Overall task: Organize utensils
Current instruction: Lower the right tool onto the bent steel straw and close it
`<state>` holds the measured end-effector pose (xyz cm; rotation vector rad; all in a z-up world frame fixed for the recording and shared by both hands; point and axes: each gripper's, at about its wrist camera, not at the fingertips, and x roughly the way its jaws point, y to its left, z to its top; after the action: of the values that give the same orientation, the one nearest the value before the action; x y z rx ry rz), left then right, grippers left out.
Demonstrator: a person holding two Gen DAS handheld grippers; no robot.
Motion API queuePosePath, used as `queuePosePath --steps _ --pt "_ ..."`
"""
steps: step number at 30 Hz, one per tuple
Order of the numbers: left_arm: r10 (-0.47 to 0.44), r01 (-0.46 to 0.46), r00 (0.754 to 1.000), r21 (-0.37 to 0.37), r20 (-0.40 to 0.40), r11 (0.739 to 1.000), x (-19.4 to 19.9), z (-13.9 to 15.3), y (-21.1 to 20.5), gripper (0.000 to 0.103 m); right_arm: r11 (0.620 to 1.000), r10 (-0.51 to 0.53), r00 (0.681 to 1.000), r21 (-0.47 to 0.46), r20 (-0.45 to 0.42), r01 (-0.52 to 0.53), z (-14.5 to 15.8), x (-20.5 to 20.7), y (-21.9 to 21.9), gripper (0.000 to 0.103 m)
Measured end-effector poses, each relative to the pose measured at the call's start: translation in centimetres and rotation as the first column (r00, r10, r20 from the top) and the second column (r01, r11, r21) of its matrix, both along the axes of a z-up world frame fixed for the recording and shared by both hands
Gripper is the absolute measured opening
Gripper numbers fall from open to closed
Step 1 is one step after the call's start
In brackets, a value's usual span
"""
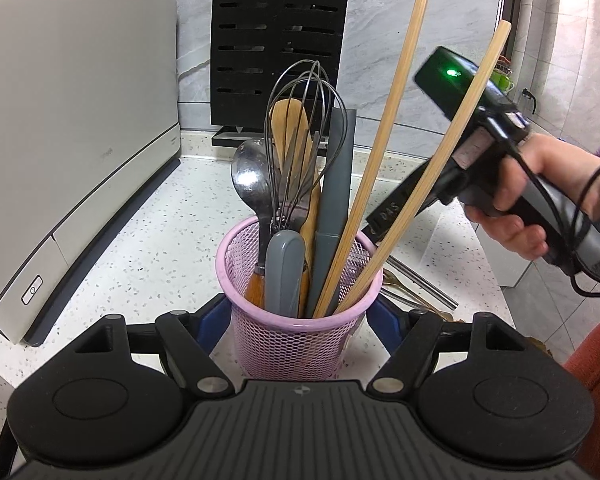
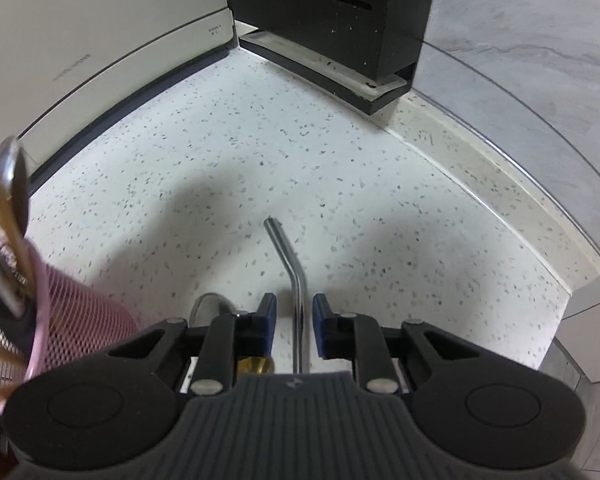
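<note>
steel straw lies on the counter beside the pink basket, its long axis running straight between the right gripper fingers, narrowed but not pinching, while the left gripper clasps the basket

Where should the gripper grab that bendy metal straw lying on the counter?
Grab the metal straw on its long straight part, just below the bend, coming down from above. It lies flat on the counter, and that stretch already sits between the right gripper fingers, so they can pinch across it.
</note>
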<state>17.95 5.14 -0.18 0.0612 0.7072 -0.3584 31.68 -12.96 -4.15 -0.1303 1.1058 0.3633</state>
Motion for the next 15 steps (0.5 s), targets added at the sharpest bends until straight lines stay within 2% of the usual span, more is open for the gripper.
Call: queuePosePath --steps 4,11,13,15 --pt "0.0 0.0 1.0 0.001 0.0 1.0 -0.1 0.0 0.0 0.086 1.0 -0.014 0.999 -0.022 -0.034 0.013 -0.4 0.7 0.3 0.017" --pt "0.0 0.0 1.0 0.0 -0.001 1.0 -0.2 0.0 0.1 0.086 0.997 0.01 1.0 -0.077 -0.029 -0.012 -0.6 1.1 1.2 0.011" --pt "0.0 0.0 1.0 0.001 -0.001 1.0 -0.2 0.0 0.1 0.086 0.996 0.016 1.0 -0.093 -0.02 -0.018 -0.7 1.1 1.4 0.004" --pt "0.0 0.0 1.0 0.0 -0.001 1.0 -0.1 0.0 0.1 0.086 0.995 0.02 1.0 -0.097 -0.013 -0.021 -0.7 1.1 1.4 0.004"
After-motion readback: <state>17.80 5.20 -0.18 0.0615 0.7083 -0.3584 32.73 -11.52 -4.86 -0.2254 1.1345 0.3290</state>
